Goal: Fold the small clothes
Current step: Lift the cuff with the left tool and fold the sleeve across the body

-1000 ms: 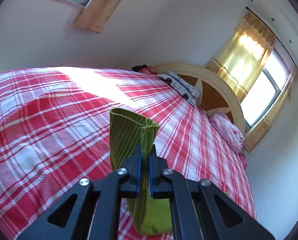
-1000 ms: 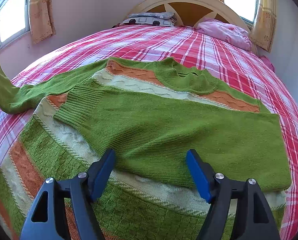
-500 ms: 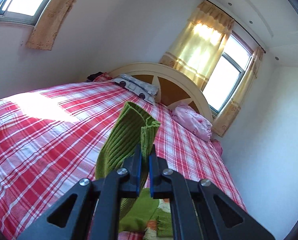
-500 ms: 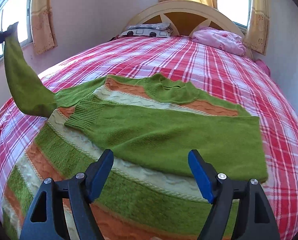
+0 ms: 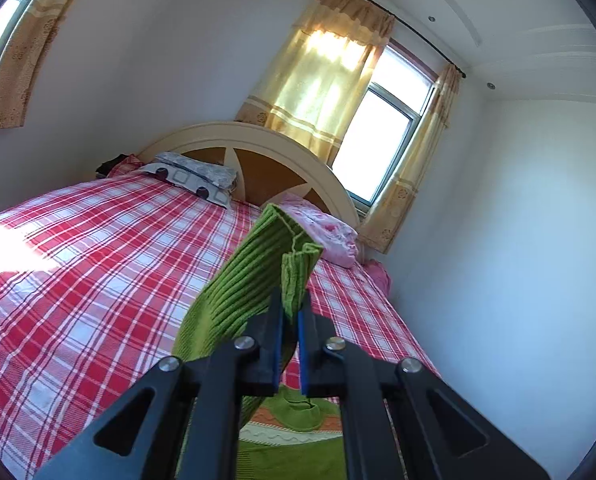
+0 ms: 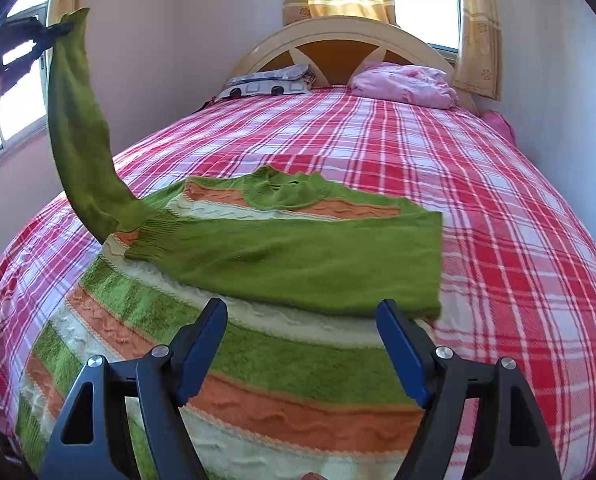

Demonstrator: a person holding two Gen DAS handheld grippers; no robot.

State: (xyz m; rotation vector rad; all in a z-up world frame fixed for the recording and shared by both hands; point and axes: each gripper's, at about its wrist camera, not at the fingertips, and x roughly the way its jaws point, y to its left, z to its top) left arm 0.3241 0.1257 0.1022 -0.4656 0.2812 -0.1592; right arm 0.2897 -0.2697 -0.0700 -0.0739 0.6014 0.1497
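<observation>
A striped sweater (image 6: 258, 344) in green, orange and cream lies flat on the red plaid bed (image 6: 498, 208). One green sleeve (image 6: 318, 256) is folded across its chest. The other green sleeve (image 6: 82, 132) is lifted high at the left, its ribbed cuff (image 5: 274, 256) pinched in my left gripper (image 5: 292, 300), which is shut on it and shows at the upper left of the right wrist view (image 6: 64, 28). My right gripper (image 6: 302, 320) hangs open above the sweater's lower body, with nothing between its fingers.
A curved wooden headboard (image 6: 346, 40) stands at the far end, with a grey patterned pillow (image 6: 266, 82) and a pink bundle (image 6: 406, 82) below it. Windows with yellow curtains (image 5: 330, 80) line the walls. A white wall (image 5: 518, 240) borders the bed's right side.
My left gripper has risen and swung toward the sweater, drawing the sleeve up off the bed. My right gripper has pulled back toward the hem, still open.
</observation>
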